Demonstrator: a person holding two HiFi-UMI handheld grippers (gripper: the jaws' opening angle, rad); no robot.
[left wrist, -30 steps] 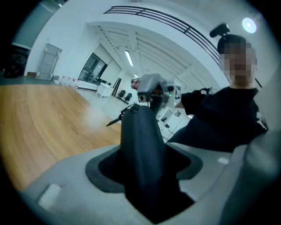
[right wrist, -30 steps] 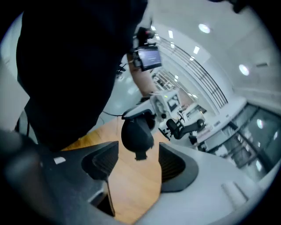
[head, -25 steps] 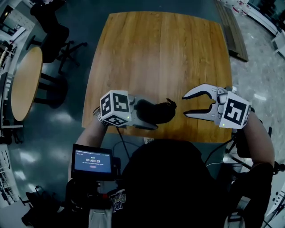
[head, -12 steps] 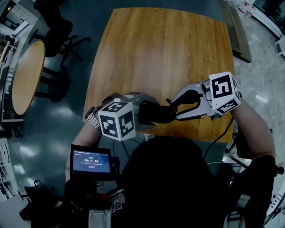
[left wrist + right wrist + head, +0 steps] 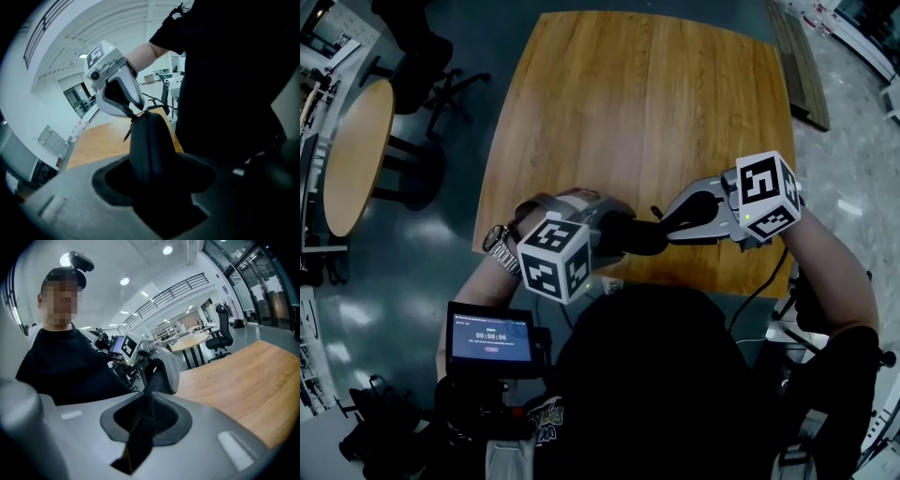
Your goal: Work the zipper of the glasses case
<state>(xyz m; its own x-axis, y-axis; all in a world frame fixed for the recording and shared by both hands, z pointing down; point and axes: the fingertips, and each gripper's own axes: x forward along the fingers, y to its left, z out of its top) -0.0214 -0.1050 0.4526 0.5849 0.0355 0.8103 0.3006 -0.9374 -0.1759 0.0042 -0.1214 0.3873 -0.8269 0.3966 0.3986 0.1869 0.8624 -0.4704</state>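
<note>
Left tongs (image 5: pixel 602 232) clamp the black glasses case (image 5: pixel 637 238) around its left end. Their jaws are spread wide on either side of its body and press on it, and the case's far end juts out past their tips. From my right, the right tongs (image 5: pixel 667 222) meet the case at its other end. Their jaws have just been closing and now pinch the thin dark zipper pull (image 5: pixel 139 434), which runs as a flat strip between the pads in the right gripper view. The case lies lengthwise between my two tongs, one pair on its body and the other on the tab at its tip, with the two sets of tips near each other but apart. All of it sits over the wooden worktop (image 5: pixel 647 112), close to the near edge and about midway along it, just ahead of my chest. Whether the case rests on the wood or is held clear of it, I cannot tell. In the left gripper view the case stands up out of my jaws, with the right tongs nosed against its top.
</note>
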